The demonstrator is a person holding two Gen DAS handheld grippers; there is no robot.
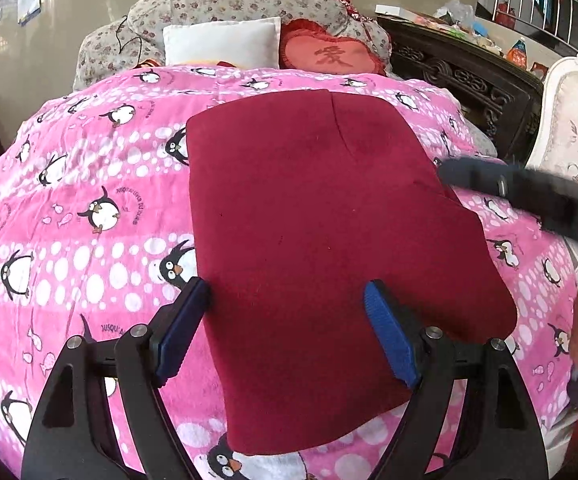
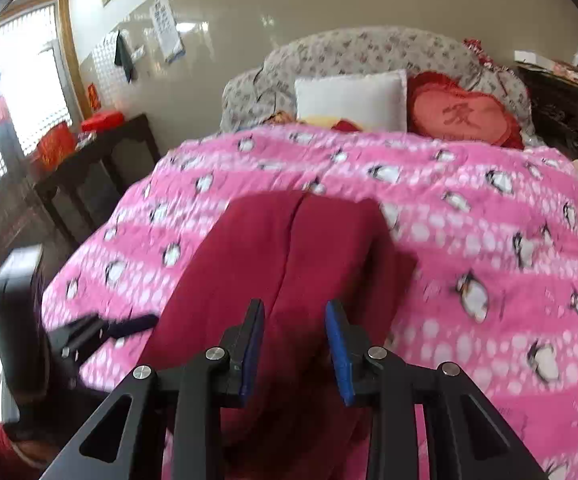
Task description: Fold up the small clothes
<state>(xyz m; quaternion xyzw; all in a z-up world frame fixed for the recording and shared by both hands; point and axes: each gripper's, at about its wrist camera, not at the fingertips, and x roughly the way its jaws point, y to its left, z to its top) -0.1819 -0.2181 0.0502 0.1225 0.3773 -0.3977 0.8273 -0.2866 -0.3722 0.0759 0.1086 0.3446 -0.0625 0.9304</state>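
A dark red garment (image 1: 309, 208) lies folded flat in a rough rectangle on the pink penguin quilt (image 1: 89, 200). My left gripper (image 1: 285, 286) hovers over its near end, blue pads wide apart, with nothing held. My right gripper (image 1: 455, 174) reaches in, blurred, at the garment's right edge. In the right wrist view my right gripper (image 2: 293, 306) stands partly open above the red garment (image 2: 289, 248), and its pads do not press on the cloth. My left gripper (image 2: 129, 326) shows blurred at the left, over the quilt (image 2: 469, 208).
A white pillow (image 1: 221, 42) and a red heart cushion (image 1: 335, 56) lie at the head of the bed. A dark carved cabinet (image 1: 469, 80) and a white chair (image 1: 569, 128) stand on the right. A dark side table (image 2: 101, 160) stands on the left.
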